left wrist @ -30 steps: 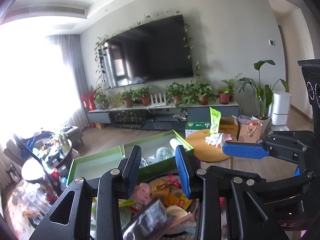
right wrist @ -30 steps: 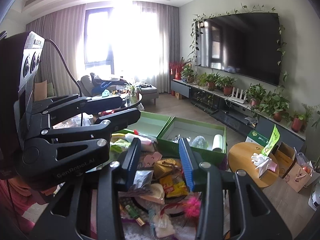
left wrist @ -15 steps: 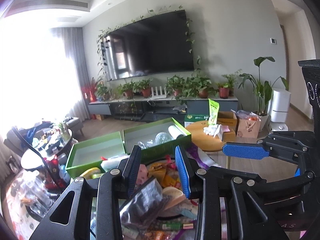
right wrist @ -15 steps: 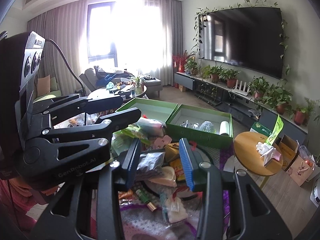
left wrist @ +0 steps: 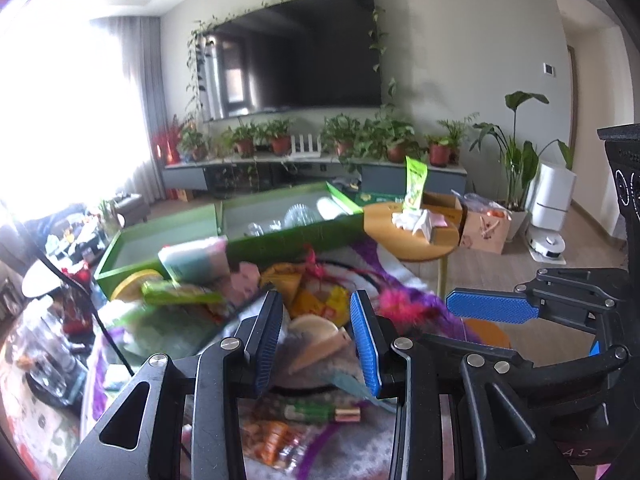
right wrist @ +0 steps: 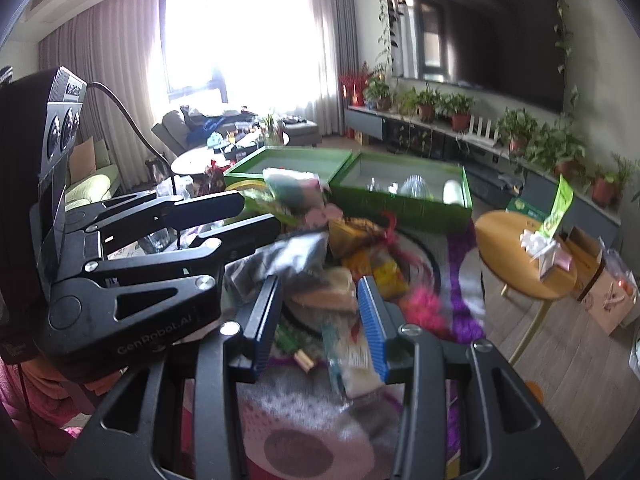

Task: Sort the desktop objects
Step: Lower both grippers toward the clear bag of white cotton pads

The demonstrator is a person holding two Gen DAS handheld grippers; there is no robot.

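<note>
A heap of snack packets and small items (left wrist: 308, 292) lies on a purple patterned cloth (left wrist: 384, 264), with a pink feather toy (left wrist: 400, 306) at its right. Behind it stand two green boxes: the left one (left wrist: 160, 232) looks bare inside, while the right one (left wrist: 296, 236) holds clear glass pieces and a white roll. My left gripper (left wrist: 317, 298) hangs open just above the heap, nothing between its blue pads. My right gripper (right wrist: 319, 282) is also open over the same heap (right wrist: 360, 240), above a dark silver pouch (right wrist: 292, 256). The two grippers hang side by side.
A round wooden side table (left wrist: 412, 240) with tissues and a green packet stands to the right of the boxes. Cardboard boxes (left wrist: 484, 228) sit on the floor beyond it. A cluttered glass table (left wrist: 40, 280) is at the left.
Both grippers have sunk toward the heap and tipped downward, so the items fill more of each view. The jaws of both kept their gaps.
</note>
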